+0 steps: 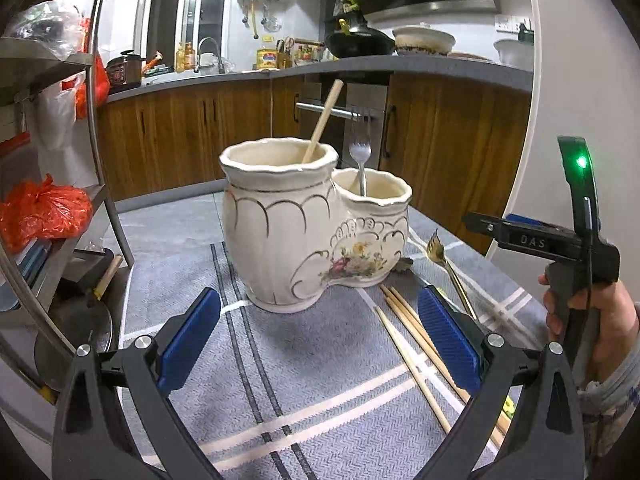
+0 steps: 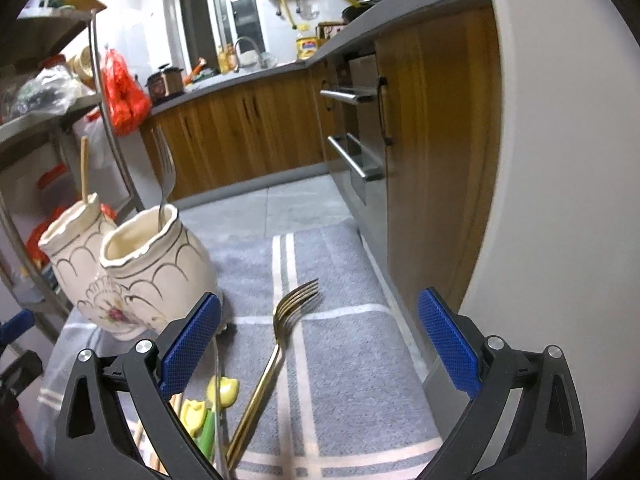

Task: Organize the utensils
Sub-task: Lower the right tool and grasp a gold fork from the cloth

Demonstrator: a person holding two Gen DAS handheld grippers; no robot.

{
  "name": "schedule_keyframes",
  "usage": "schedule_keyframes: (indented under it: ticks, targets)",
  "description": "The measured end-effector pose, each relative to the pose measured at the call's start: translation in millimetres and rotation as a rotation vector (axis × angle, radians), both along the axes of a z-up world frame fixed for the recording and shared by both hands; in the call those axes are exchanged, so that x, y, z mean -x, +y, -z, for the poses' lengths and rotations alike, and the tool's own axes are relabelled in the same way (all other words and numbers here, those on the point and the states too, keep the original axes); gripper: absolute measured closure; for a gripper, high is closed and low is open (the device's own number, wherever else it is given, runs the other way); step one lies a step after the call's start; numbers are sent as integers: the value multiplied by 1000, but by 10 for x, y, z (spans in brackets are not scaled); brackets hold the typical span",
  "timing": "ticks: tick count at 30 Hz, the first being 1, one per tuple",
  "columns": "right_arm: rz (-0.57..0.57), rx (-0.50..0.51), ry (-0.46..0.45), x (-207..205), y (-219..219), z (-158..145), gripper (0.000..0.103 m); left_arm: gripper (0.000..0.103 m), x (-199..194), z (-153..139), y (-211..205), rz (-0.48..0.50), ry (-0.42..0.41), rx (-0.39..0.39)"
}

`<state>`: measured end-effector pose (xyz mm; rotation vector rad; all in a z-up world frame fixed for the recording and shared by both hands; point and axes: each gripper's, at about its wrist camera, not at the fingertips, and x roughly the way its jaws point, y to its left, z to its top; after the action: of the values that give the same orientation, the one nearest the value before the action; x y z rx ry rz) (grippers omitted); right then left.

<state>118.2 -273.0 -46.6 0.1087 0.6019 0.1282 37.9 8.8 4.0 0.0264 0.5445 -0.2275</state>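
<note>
A cream ceramic double-pot holder [image 1: 304,232] [image 2: 140,272] stands on a grey striped cloth [image 1: 304,364]. Its taller pot holds a wooden chopstick [image 1: 323,120] [image 2: 83,170]; the lower pot holds a silver fork [image 1: 360,156] [image 2: 165,176]. A gold fork [image 2: 276,344] [image 1: 448,268] lies flat on the cloth right of the holder. Several wooden chopsticks [image 1: 416,356] lie beside it. My left gripper [image 1: 320,344] is open in front of the holder, holding nothing. My right gripper [image 2: 320,344] is open above the gold fork's neck; its body [image 1: 568,240] shows at the right of the left wrist view.
Yellow-and-green tulip-topped utensils [image 2: 208,404] lie left of the gold fork. A metal shelf rack with orange bags [image 1: 44,212] stands left of the table. Wooden kitchen cabinets [image 1: 452,148] and an oven [image 2: 360,132] are beyond the table edge. A person's hand [image 1: 592,320] grips the right tool.
</note>
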Motion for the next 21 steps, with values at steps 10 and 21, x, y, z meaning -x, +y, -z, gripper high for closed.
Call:
schedule_keyframes:
  ticks: [10,21]
  targets:
    - [-86,23,175,-399,315,116,46,6,-64,101,-113,36,43,-25]
    - [-92,-68,268,-586,287,291,94,6,-75,172,-207,71,85,-62]
